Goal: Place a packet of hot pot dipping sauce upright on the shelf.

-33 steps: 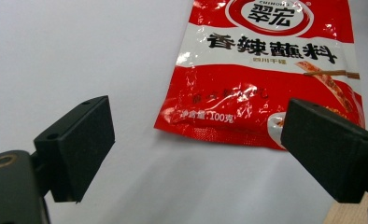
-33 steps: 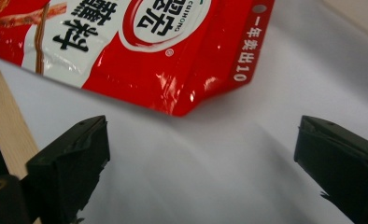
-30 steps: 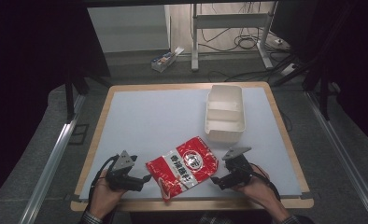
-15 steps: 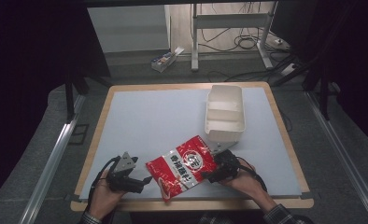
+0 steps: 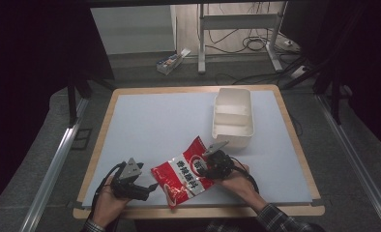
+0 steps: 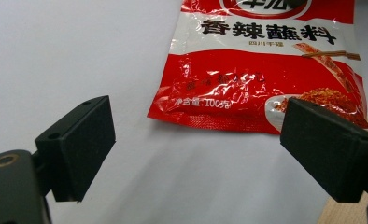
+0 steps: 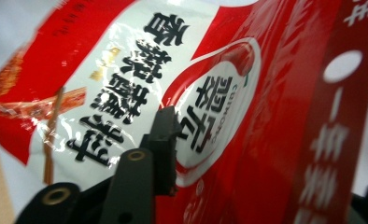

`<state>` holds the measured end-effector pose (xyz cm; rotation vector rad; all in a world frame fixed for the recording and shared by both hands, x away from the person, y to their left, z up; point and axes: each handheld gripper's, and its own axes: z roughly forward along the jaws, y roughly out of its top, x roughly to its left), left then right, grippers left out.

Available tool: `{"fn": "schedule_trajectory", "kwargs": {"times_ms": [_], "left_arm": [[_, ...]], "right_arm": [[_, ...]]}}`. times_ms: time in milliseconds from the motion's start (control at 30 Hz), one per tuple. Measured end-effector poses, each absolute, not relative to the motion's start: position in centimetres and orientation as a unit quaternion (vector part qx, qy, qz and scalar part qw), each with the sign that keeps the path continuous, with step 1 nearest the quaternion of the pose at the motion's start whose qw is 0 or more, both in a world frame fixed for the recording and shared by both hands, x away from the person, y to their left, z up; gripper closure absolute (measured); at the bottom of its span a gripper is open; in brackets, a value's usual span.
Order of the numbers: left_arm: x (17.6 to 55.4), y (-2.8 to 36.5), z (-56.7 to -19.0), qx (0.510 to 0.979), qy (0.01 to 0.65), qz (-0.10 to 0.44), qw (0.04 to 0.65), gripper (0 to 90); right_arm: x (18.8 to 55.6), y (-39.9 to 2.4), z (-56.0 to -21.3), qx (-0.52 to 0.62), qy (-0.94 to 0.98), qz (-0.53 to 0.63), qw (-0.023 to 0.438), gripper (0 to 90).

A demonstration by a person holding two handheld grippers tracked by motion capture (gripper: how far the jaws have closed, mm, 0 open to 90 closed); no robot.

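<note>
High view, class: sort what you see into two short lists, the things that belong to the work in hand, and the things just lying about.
In the work:
- red sauce packet, lying flat on the table
- right gripper, its fingers have just been closing on the packet's upper edge
- left gripper, open beside the packet

Lying about:
- white divided box, empty
- small carton on the floor beyond the table

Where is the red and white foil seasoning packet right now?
In the high view, the red and white foil seasoning packet lies near the table's front edge, between the left gripper and right gripper, below the white divided container.
</note>
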<state>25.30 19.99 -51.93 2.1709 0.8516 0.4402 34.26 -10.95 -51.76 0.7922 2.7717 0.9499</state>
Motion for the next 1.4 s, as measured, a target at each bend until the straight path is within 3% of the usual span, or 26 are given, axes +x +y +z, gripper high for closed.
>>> {"fn": "schedule_trajectory", "kwargs": {"times_ms": [100,167,533,767,1400], "left_arm": [[25.3,20.0,-51.9,0.849,0.33,0.172,0.374,10.3],[25.3,19.9,-51.9,0.849,0.332,0.172,0.373,10.3],[25.5,20.2,-52.1,0.847,0.342,0.168,0.372,9.9],[25.6,20.3,-52.2,0.85,0.341,0.165,0.367,8.1],[25.6,20.3,-52.2,0.85,0.34,0.163,0.367,8.0]], "right_arm": [[34.8,-10.7,-51.8,0.26,0.912,0.315,0.035,82.4],[35.0,-10.8,-51.7,0.267,0.908,0.324,0.015,87.4],[35.1,-10.7,-49.6,0.251,0.908,0.334,0.014,87.8],[35.5,-10.2,-46.9,0.237,0.902,0.36,0.004,87.8],[35.7,-7.9,-38.7,0.186,0.9,0.393,0.029,87.9]]}}
